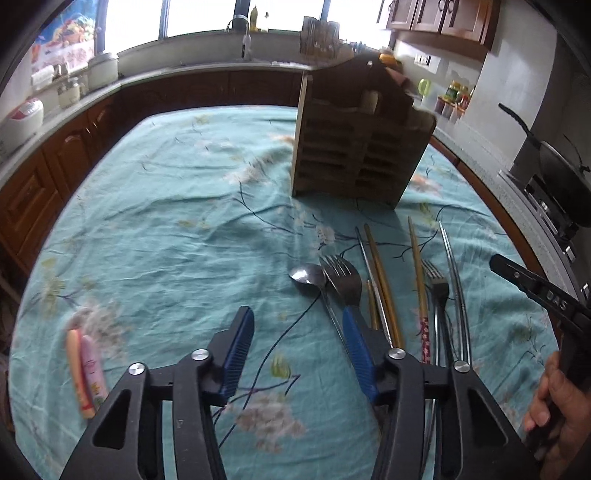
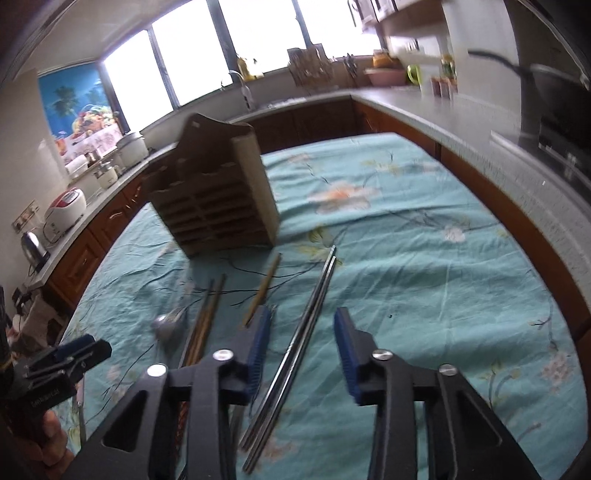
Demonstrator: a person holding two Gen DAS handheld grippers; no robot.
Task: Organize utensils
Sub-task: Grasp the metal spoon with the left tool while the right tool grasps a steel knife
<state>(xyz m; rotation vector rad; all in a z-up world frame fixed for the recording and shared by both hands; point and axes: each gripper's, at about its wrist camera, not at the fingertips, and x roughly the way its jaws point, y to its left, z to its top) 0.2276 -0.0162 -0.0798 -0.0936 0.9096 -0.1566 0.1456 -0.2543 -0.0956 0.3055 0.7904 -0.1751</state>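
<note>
A kitchen. Bright windows at 12 o'clock wash out to white. A pale counter over dark wood cabinets curves from 9 to 3 o'clock, faucet below the glass. A fruit poster at 10 o'clock; wall cupboards at 1. The worktop wears a teal floral cloth.

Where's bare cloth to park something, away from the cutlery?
Free: the broad stretch left of the wooden holder and spoon, out to the pink tubes; also the cloth right of the steel chopsticks. Crowded: the strip directly before the holder, with fork and chopsticks side by side.
</note>
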